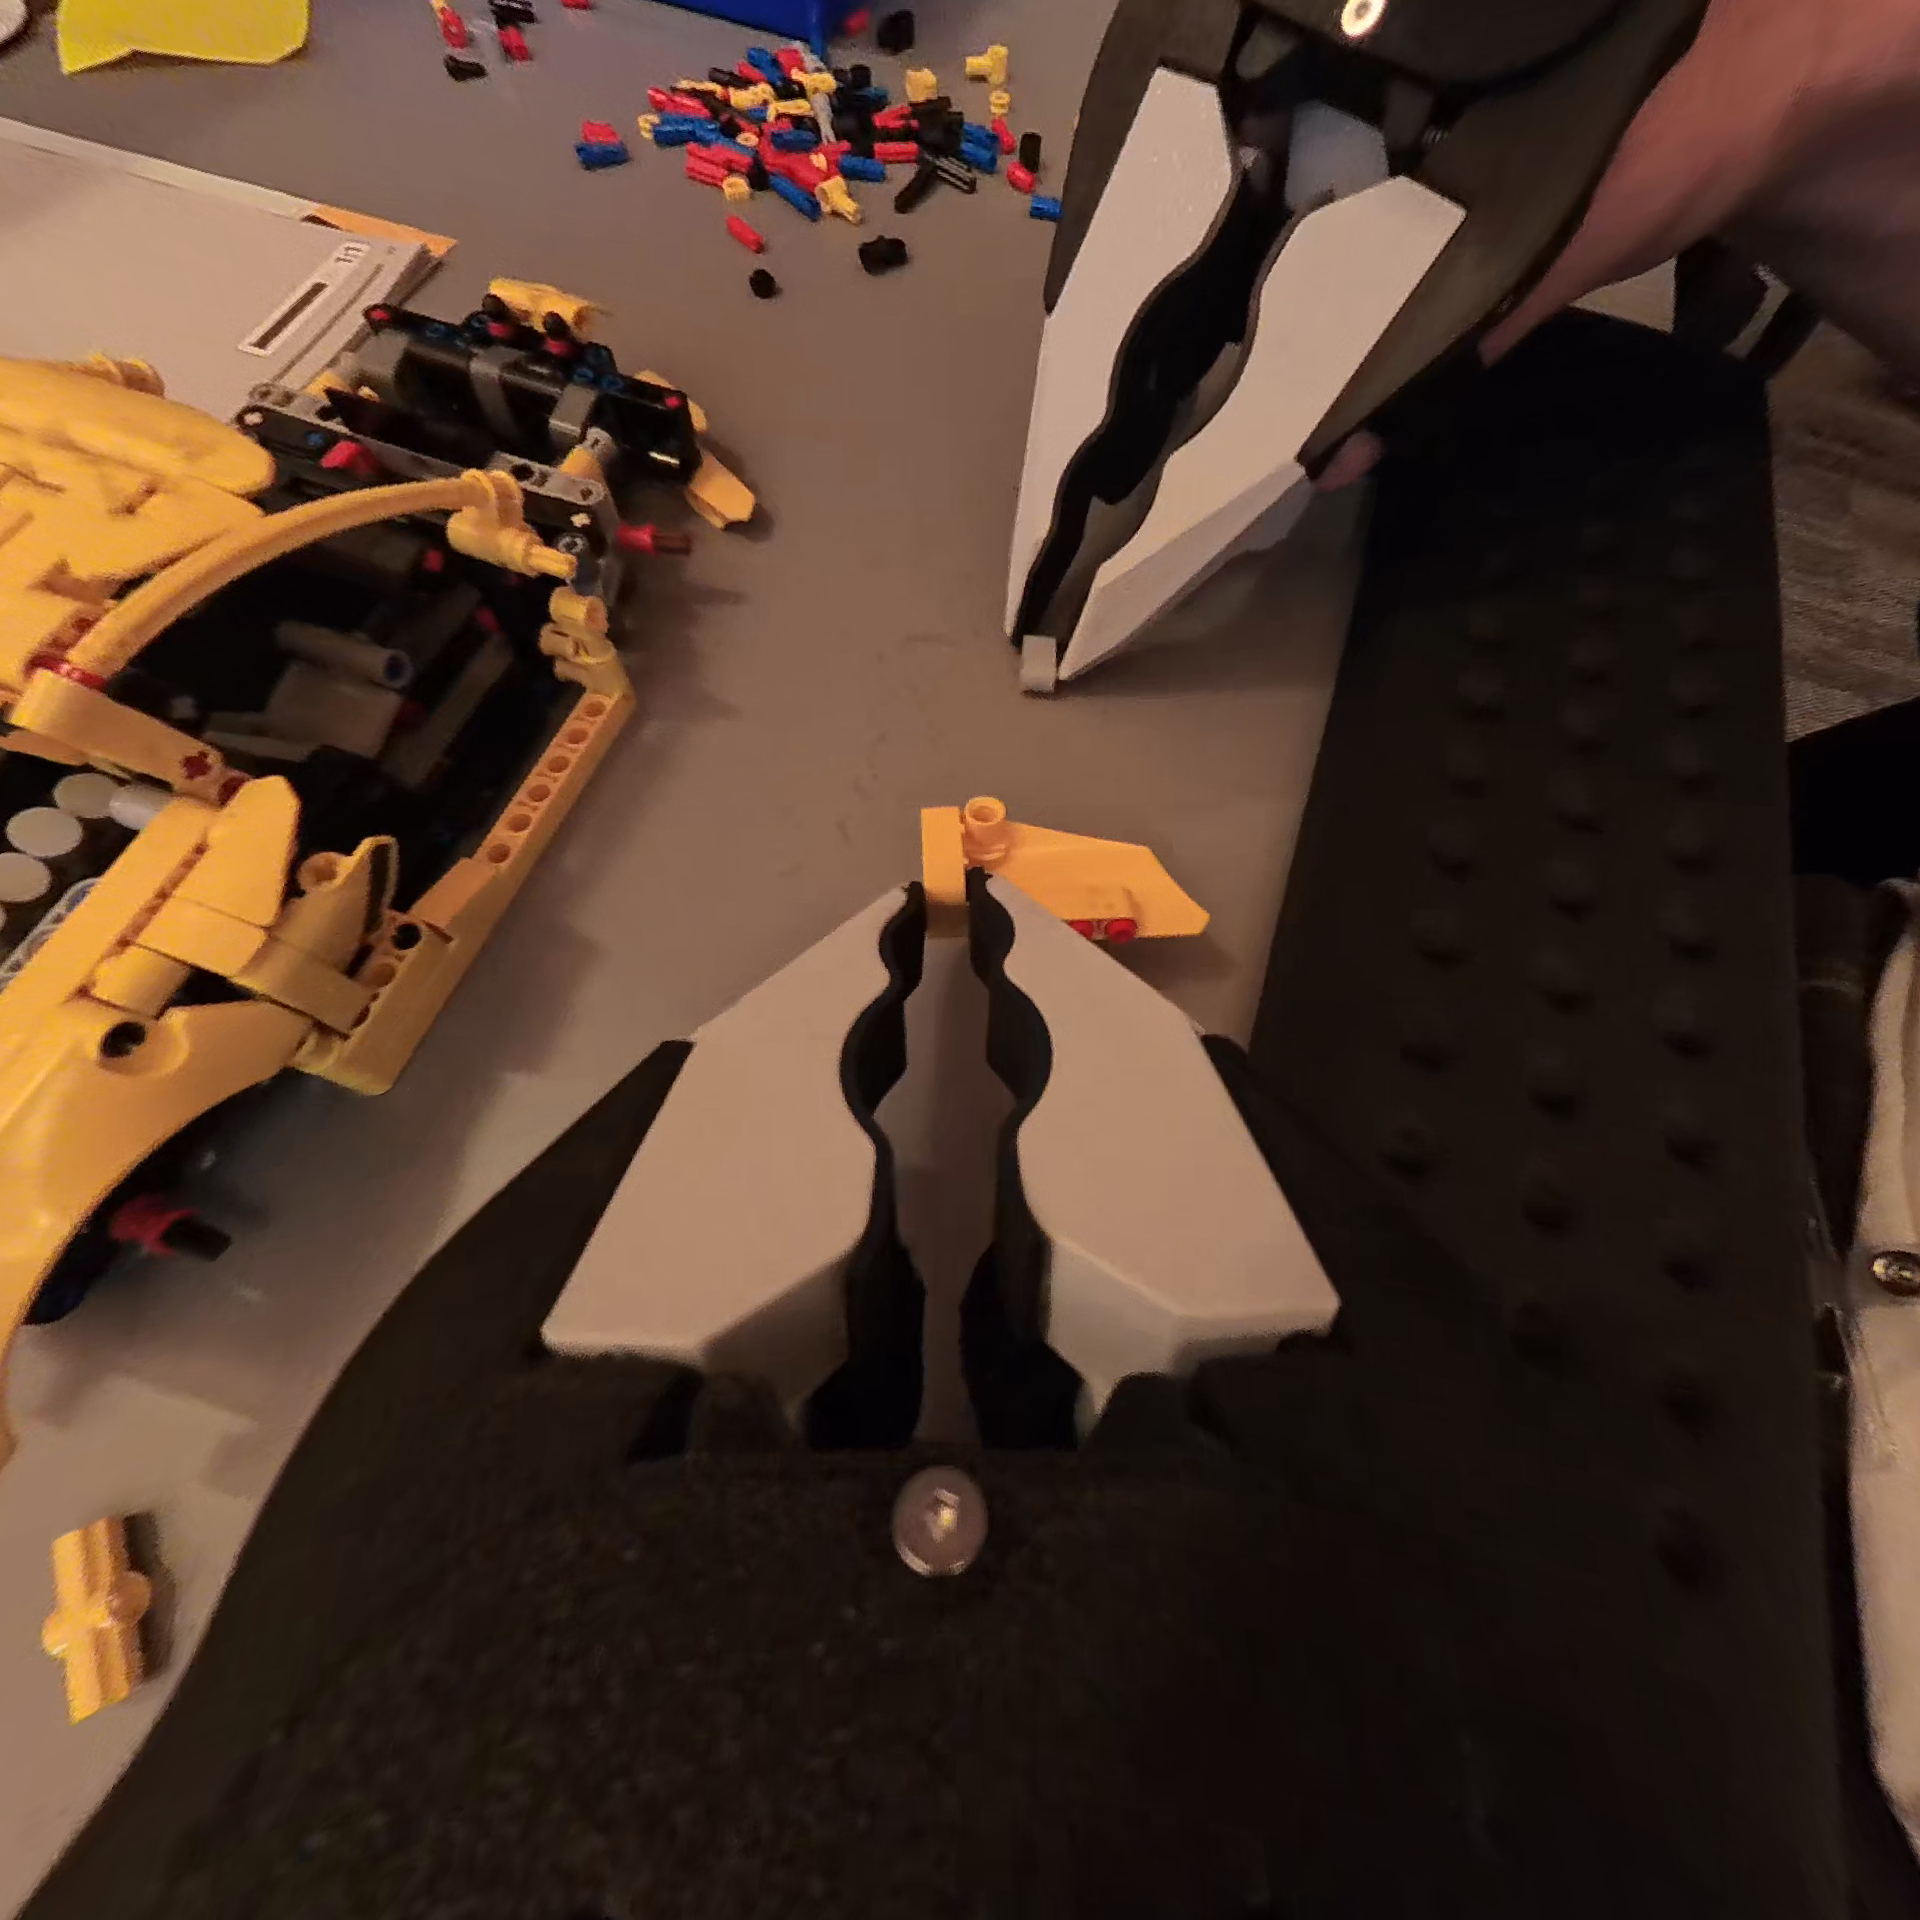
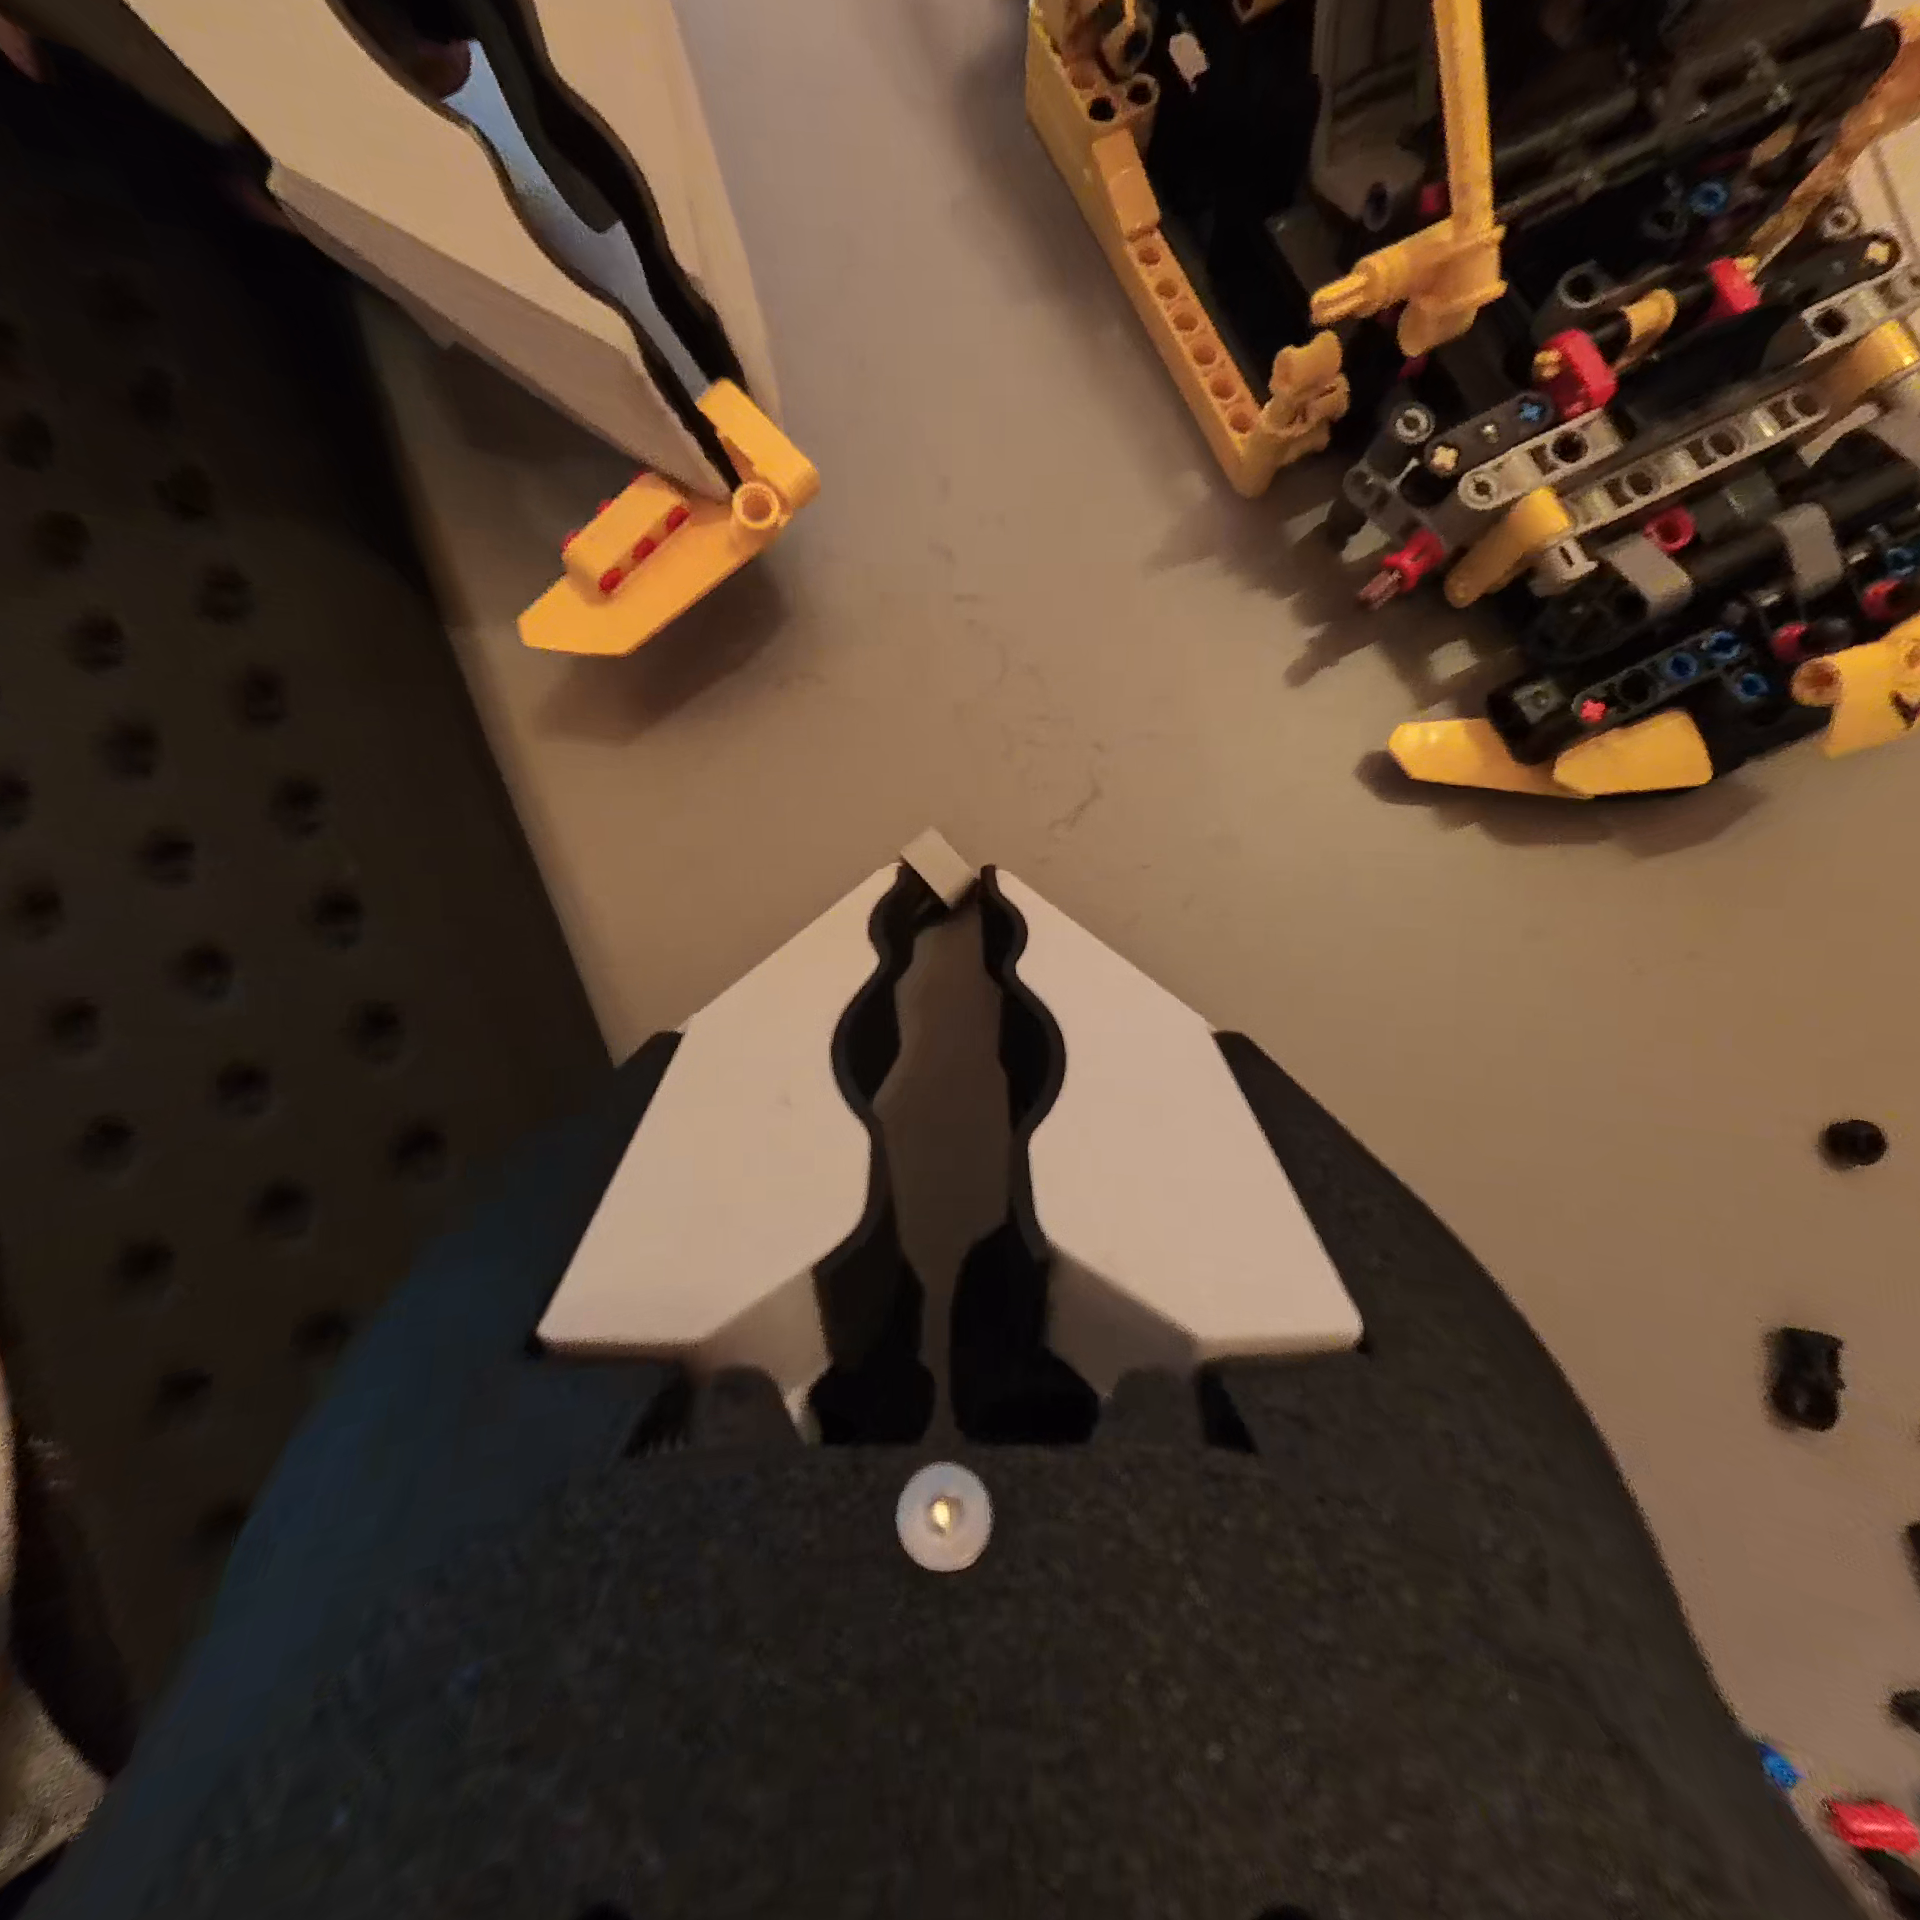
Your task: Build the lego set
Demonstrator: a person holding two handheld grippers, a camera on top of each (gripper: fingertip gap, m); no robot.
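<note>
Gripping only a corner of the yellow panel (image 1: pixel 1081 873), the left tongs (image 1: pixel 945 894) could let it twist loose. Right tongs (image 2: pixel 951 883) pinch a small grey piece (image 2: pixel 938 868) at their very tips; pressing the two together may flick it onto the surface (image 2: pixel 1039 644).

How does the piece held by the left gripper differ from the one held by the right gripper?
The yellow panel in the left gripper is large, flat and wedge-shaped with red pins; the grey piece in the right gripper is small, blocky and plain. The yellow panel juts far sideways past the fingertips; the grey piece barely protrudes. Both are pinched at the tips above the table.
</note>
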